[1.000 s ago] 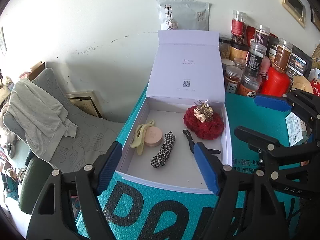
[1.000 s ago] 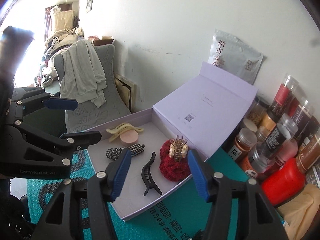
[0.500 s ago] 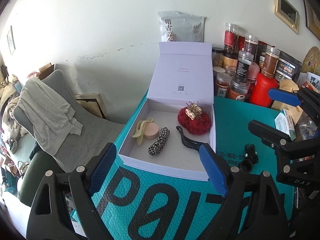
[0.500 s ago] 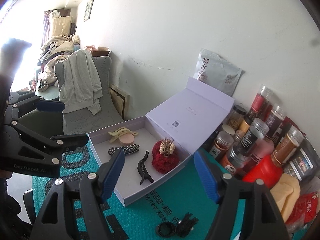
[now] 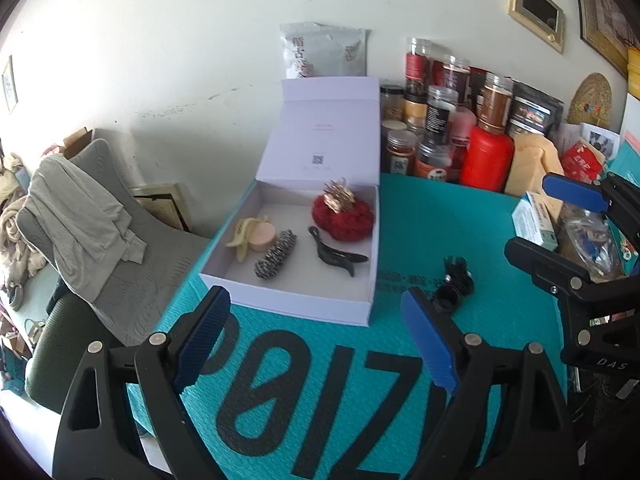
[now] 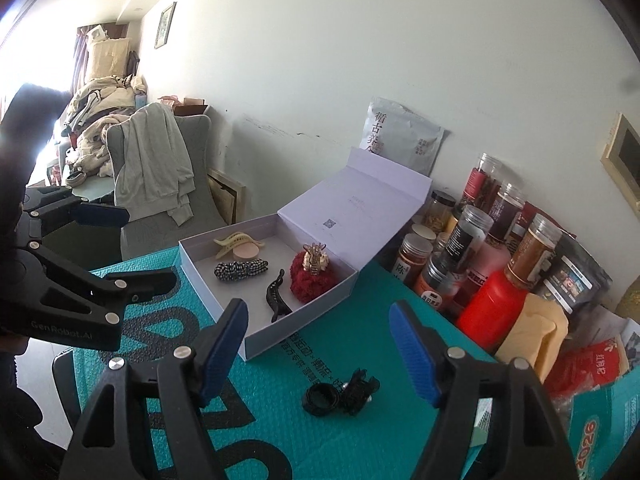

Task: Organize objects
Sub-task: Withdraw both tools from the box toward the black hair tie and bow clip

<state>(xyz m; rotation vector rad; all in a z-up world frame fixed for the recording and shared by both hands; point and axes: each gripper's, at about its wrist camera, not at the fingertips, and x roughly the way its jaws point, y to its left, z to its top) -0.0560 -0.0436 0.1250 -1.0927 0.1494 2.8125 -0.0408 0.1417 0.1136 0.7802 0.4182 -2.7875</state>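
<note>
Blue-padded black fingers are filling the bottom of both wrist views. The left gripper (image 5: 316, 336) is standing wide open with nothing between its pads, hanging over the teal bubble-textured mat with large black lettering (image 5: 320, 380). The right gripper (image 6: 320, 344) is also spread well apart and holding nothing; in its own view it is framing the mat (image 6: 380, 432) and, low in the centre, a small black claw clip lying against a coil of black hair ties (image 6: 340, 394). In the left view that same black clip and ties (image 5: 454, 280) are sitting on the mat just right of the box, at centre right of the frame.

Further back, a shallow white cardboard gift box with its hinged lid standing open (image 5: 288, 300) is resting on the mat at the frame's centre. Inside it, a long black plastic hair clip (image 5: 336, 256) is lying near the right wall, a black-and-white checked fabric scrunchie (image 5: 276, 254) is lying beside it to the left, and a cream claw clip (image 5: 244, 236) is touching a round pink compact (image 5: 262, 236) at the left side. A red fuzzy scrunchie (image 5: 344, 220) with a gold metal claw clip (image 5: 338, 196) on top is sitting in the far right corner.

Behind the box, at upper right, a crowd of spice jars and a red bottle (image 5: 486, 158) are standing against the white wall.
</note>
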